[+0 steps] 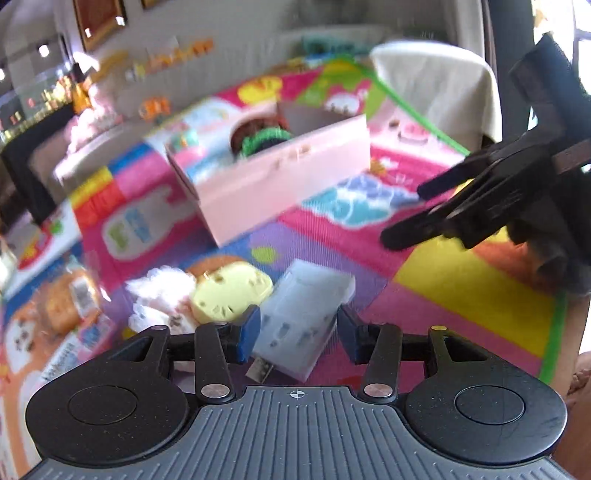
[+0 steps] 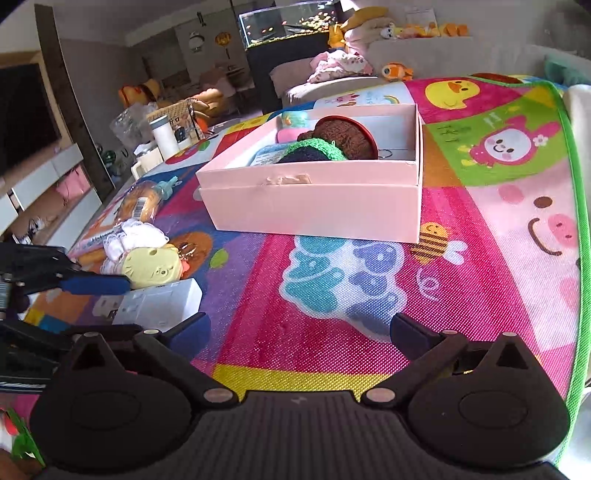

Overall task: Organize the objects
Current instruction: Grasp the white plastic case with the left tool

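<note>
1. Here the left gripper [image 1: 297, 334] has its jaws parted either side of a white power adapter [image 1: 299, 317] lying on the play mat [image 1: 461, 295]; whether the pads touch it I cannot tell.
2. Beside it sits a yellow toy [image 1: 231, 295]; closing off-centre could nudge it or tip the adapter out.
3. The right gripper [image 2: 299, 332] hovers spread wide, holding nothing.
4. Farther off stands the pink box [image 2: 314, 206], already partly filled.

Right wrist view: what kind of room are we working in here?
Most likely a family living room: a colourful children's play mat underfoot, a sofa piled with plush toys, and a fish tank behind.
</note>
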### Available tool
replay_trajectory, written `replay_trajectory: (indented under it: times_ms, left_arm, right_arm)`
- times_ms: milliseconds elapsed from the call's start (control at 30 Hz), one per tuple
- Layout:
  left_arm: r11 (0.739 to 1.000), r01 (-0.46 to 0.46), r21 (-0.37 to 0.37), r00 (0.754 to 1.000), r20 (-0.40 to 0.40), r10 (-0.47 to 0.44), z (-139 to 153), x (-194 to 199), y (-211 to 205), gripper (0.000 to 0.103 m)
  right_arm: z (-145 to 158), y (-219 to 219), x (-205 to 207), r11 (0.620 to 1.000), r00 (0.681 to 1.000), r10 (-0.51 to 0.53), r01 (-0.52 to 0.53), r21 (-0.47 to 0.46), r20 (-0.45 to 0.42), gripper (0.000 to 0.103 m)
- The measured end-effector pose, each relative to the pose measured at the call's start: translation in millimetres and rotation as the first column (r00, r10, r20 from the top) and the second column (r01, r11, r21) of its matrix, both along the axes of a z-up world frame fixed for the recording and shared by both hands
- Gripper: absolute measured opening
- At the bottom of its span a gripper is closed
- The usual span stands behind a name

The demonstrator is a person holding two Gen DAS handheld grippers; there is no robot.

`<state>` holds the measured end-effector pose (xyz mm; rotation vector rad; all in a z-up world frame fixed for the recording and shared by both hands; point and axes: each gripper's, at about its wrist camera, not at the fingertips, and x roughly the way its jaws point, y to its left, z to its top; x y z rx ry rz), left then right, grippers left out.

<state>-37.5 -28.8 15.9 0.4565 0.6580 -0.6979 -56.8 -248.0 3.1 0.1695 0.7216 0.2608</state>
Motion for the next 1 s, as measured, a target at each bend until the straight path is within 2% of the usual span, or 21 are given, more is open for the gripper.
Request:
replay_trajectory:
  times_ms: [100,233,300,433,533,633,733,867,1000]
  left_arm:
    - [1.000,0.018,0.012,1.000,-0.014,-0.018,0.5,13.6,-4.8,0.055]
    - [1.000,-0.016,-0.002,0.998,-0.054,0.016,2.0,32.4,-14.3,0.056]
    - [0.999,-0.048,0.017,0.994,-0.093,0.049,-2.7,42.7,-20.7,0.055]
    - [0.990,-0.123,-0.074,0.977,-0.186,0.107,-4.3,59.5,-18.5,0.052]
    - [0.979,-0.164,-0.120,0.968,-0.212,0.136,-4.2,63.6,-17.3,0.047]
    - [0.971,-0.183,-0.154,0.964,-0.220,0.147,-3.8,63.6,-15.0,0.038]
    - [0.959,-0.227,-0.172,0.957,-0.219,0.188,-2.1,65.4,-12.5,0.021]
    - [0.941,-0.264,-0.211,0.950,-0.227,0.215,3.3,61.4,-3.1,0.020]
    - [0.935,-0.268,-0.235,0.952,-0.213,0.219,9.4,24.9,15.0,0.020]
  right_arm:
    - [-0.6,-0.9,-0.2,1.000,1.000,0.012,-0.012,0.013,0.002,0.103]
    - [-0.5,-0.1,-1.2,1.000,1.000,0.018,-0.018,0.013,0.005,0.103]
    - [-0.8,-1.9,-1.0,1.000,1.000,0.017,-0.017,0.024,0.005,0.103]
    - [-0.9,-5.2,-0.7,0.999,1.000,0.014,-0.014,0.043,0.005,0.103]
    - [-0.8,-6.3,-0.6,0.999,1.000,0.012,-0.012,0.051,0.005,0.103]
    - [-1.1,-6.2,0.0,0.999,1.000,0.012,-0.013,0.051,0.005,0.103]
    - [-1.2,-6.2,0.1,0.999,1.000,0.012,-0.013,0.051,0.005,0.103]
    - [-0.9,-8.2,0.5,0.998,1.000,0.022,-0.022,0.057,-0.004,0.103]
    - [-0.7,-7.3,1.3,0.998,0.999,0.035,-0.034,0.043,-0.008,0.103]
